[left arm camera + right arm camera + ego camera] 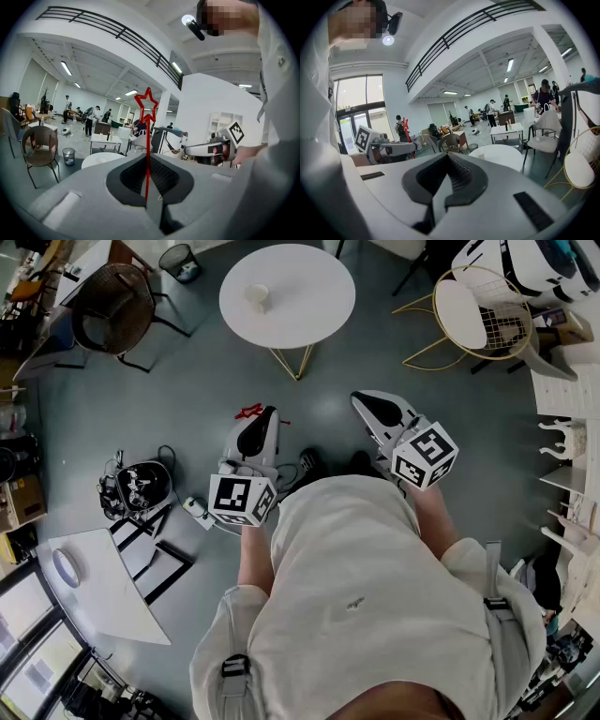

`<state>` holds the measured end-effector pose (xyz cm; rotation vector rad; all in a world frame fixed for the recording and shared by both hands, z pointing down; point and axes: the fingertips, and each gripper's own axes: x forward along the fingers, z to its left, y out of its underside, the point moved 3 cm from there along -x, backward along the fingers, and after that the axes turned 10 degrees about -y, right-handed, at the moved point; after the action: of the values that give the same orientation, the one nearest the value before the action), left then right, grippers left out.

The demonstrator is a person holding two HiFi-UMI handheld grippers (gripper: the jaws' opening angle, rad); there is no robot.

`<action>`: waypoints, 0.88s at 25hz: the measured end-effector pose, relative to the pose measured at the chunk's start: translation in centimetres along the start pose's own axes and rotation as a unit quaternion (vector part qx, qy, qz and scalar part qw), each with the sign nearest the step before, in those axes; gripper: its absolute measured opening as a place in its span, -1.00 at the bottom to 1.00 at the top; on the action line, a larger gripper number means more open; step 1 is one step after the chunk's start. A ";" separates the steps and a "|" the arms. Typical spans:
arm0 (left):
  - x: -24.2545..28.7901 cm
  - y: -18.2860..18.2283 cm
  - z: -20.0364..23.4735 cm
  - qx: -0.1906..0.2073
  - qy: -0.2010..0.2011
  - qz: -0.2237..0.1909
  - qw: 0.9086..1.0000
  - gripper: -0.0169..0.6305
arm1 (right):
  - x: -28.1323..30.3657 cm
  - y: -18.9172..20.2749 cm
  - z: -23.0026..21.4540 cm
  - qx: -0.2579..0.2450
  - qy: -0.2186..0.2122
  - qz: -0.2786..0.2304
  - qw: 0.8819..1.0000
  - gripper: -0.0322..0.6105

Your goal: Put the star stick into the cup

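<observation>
A thin red star stick (146, 140) stands upright between the jaws of my left gripper (148, 173), which is shut on its lower end. The star (146, 104) sits at the top. In the head view the left gripper (265, 416) is held out in front of the person's body, the red star (249, 412) at its tip. My right gripper (366, 401) is level with it on the right, jaws shut (446, 173) on nothing. The cup (257, 296) stands on a round white table (309, 277) farther ahead, well away from both grippers.
A black mesh chair (112, 306) and a bin (178, 261) stand left of the table, and a gold wire chair (478, 310) is to its right. Gear with cables (141, 486) and a white board (103, 587) lie on the floor at the left. People stand far off in the hall.
</observation>
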<state>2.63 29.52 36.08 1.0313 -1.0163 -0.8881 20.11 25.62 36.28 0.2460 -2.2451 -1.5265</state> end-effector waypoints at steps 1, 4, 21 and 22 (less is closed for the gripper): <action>-0.1 0.0 0.1 0.000 -0.001 0.000 1.000 -0.88 | 0.0 -0.1 0.1 -0.002 -0.001 0.000 1.000 -0.88; -0.7 -0.1 0.6 0.001 -0.002 0.000 1.000 -0.88 | 0.2 -0.2 0.9 -0.007 -0.002 0.001 1.000 -0.88; -3.7 1.2 4.1 -0.003 -0.015 0.015 1.000 -0.88 | 2.0 1.7 2.5 0.017 0.014 0.004 1.000 -0.88; -3.7 1.4 4.4 -0.004 -0.017 0.017 1.000 -0.88 | 2.0 1.9 2.4 0.020 0.016 0.005 1.000 -0.88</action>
<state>-2.42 32.22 37.32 0.9918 -1.0546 -0.8831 17.37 27.66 37.72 0.2690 -2.2502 -1.4653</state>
